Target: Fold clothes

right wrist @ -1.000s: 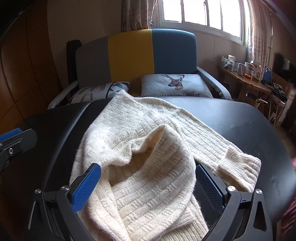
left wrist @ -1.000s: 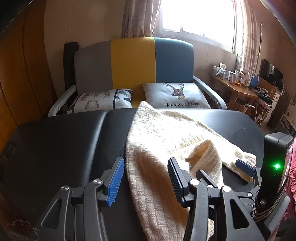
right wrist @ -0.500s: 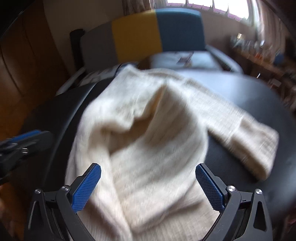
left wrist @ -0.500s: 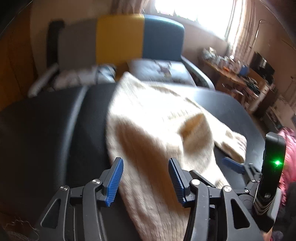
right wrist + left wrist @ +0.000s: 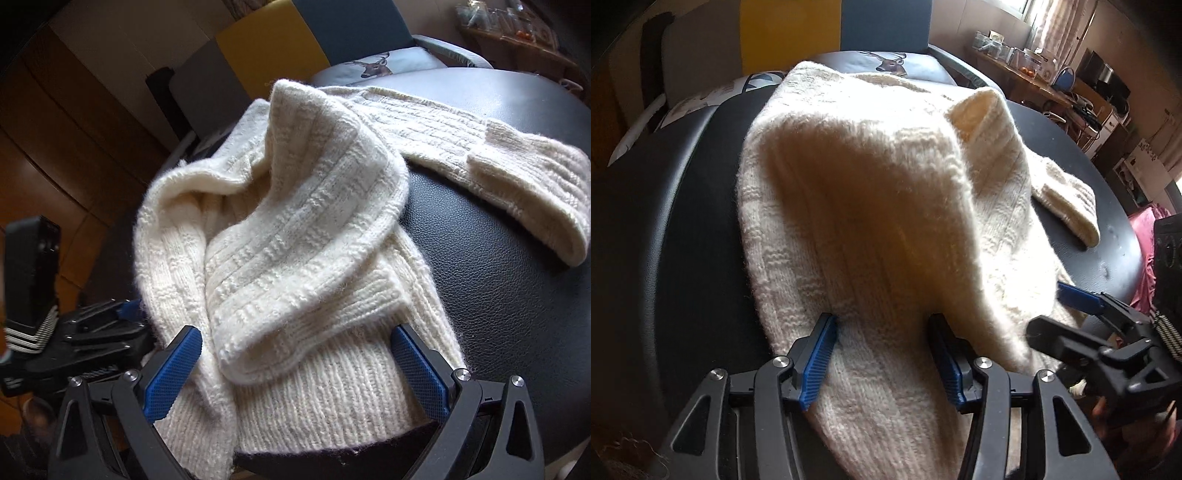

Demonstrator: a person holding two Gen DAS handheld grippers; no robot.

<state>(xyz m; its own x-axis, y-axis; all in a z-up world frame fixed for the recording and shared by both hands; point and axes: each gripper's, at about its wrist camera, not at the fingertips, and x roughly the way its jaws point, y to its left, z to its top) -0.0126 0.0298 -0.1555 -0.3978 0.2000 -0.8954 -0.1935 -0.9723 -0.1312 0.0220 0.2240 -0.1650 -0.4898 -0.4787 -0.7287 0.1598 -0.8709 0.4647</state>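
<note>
My left gripper (image 5: 882, 354) sat low over the near edge of the cream sweater (image 5: 871, 206), jaws spread w/ the knit lying between the blue pads (image 5: 816, 365), not pinched. My right gripper (image 5: 295, 369) was the same: jaws wide apart, straddling the ribbed hem nearest me, fabric loose between them. The sweater lay bunched on the black table (image 5: 498, 266), body folded over itself in a thick hump, one sleeve (image 5: 517, 177) stretched off to the right w/ its cuff flat on the black top. In the left view the right gripper (image 5: 1082, 299) showed at the sweater's right edge; in the right view the left gripper (image 5: 122, 325) was just beside the knit's left edge. Behind the table stood a grey, yellow & blue sofa (image 5: 790, 33) w/ a deer cushion (image 5: 373, 66). A cluttered desk (image 5: 1034, 81) was far right.
</note>
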